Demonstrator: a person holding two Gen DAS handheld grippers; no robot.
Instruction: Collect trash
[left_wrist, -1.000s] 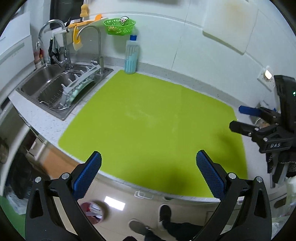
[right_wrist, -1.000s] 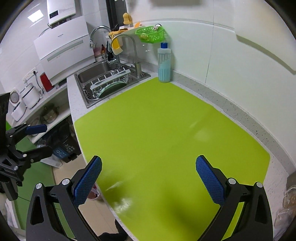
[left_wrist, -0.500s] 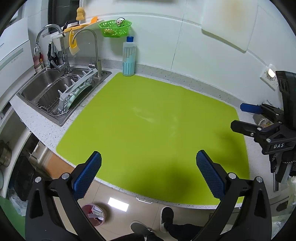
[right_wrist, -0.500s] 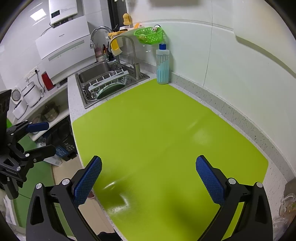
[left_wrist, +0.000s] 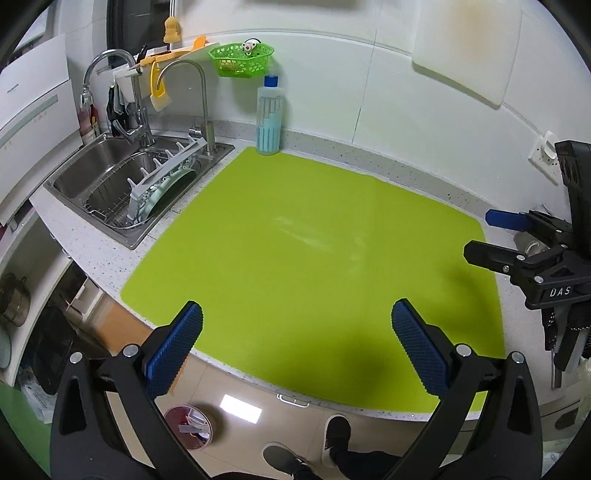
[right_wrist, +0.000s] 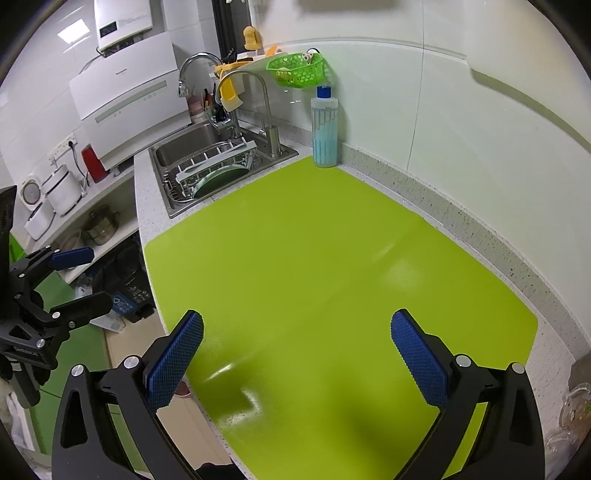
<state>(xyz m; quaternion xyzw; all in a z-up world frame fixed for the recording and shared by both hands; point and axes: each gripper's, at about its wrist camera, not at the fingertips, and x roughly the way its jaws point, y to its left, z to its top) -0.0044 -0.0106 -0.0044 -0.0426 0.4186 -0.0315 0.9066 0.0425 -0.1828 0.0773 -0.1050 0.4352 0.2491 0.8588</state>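
Left wrist view: both grippers, left gripper (left_wrist: 293, 336) and right gripper (right_wrist: 295, 341), jaws released, empty. Green mat (left_wrist: 314, 258) bare; no trash visible on desk. Risk: searching blind, clipping blue bottle (left_wrist: 270, 118) at back edge.

Left wrist view: looks from beyond the counter's front edge, above the floor, forward and down across the green mat (left_wrist: 306, 236) toward the back wall; the sink (left_wrist: 110, 177) lies left, the right gripper (left_wrist: 487, 236) at the right margin. Right wrist view: looks from over the mat's near right part, facing diagonally toward the sink (right_wrist: 221, 166) corner; the left gripper (right_wrist: 77, 277) appears at the left margin. Both views stand high above the mat and share mat, sink and blue-capped bottle (left_wrist: 270, 116).
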